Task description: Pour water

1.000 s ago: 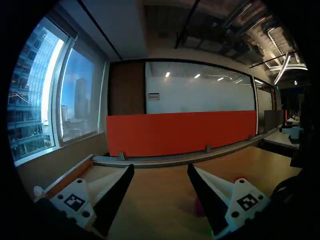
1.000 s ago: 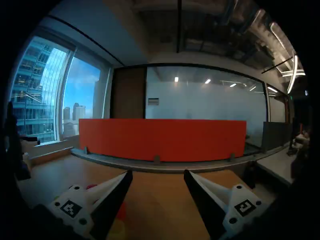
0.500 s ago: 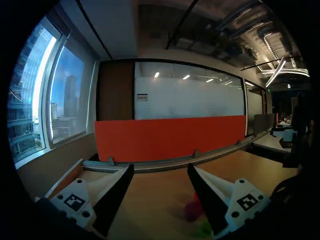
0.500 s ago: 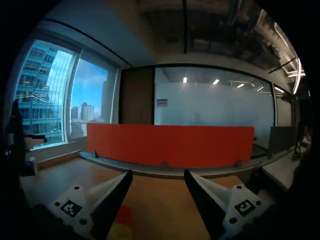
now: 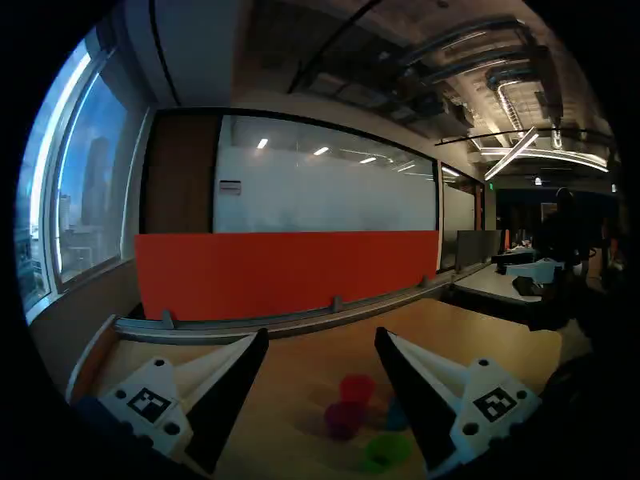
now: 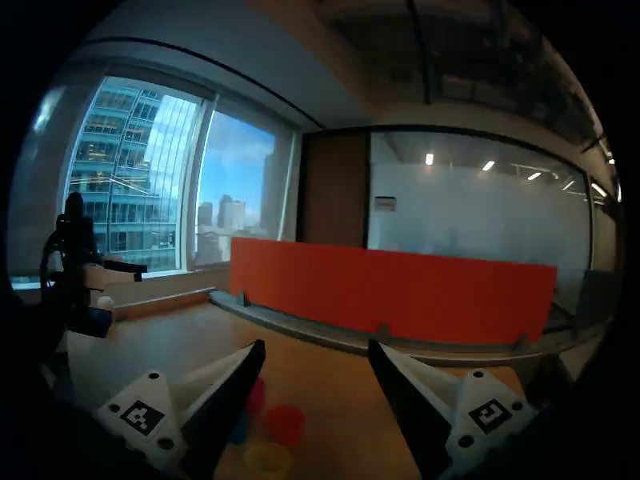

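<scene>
Several small plastic cups stand close together on the wooden table (image 5: 320, 368). In the left gripper view a red cup (image 5: 357, 388), a purple cup (image 5: 344, 418), a blue cup (image 5: 396, 414) and a green cup (image 5: 382, 450) sit low between the fingers of my left gripper (image 5: 320, 332), which is open and empty above them. The right gripper view has a red cup (image 6: 284, 422), a yellow cup (image 6: 268, 458) and a pink-red cup (image 6: 256, 394) beside the left finger of my right gripper (image 6: 314, 346), also open and empty. The left gripper (image 6: 76, 276) appears dark at that view's left edge.
An orange divider panel (image 5: 280, 272) on a grey rail runs along the table's far edge. Tall windows (image 6: 152, 192) lie to the left. Further desks (image 5: 512, 280) stand at the right. A small white object (image 6: 104, 302) sits near the window end of the table.
The left gripper view has swung right and the right gripper view left. The cups, barely seen before, now show between the fingers in both views. Both grippers stay open.
</scene>
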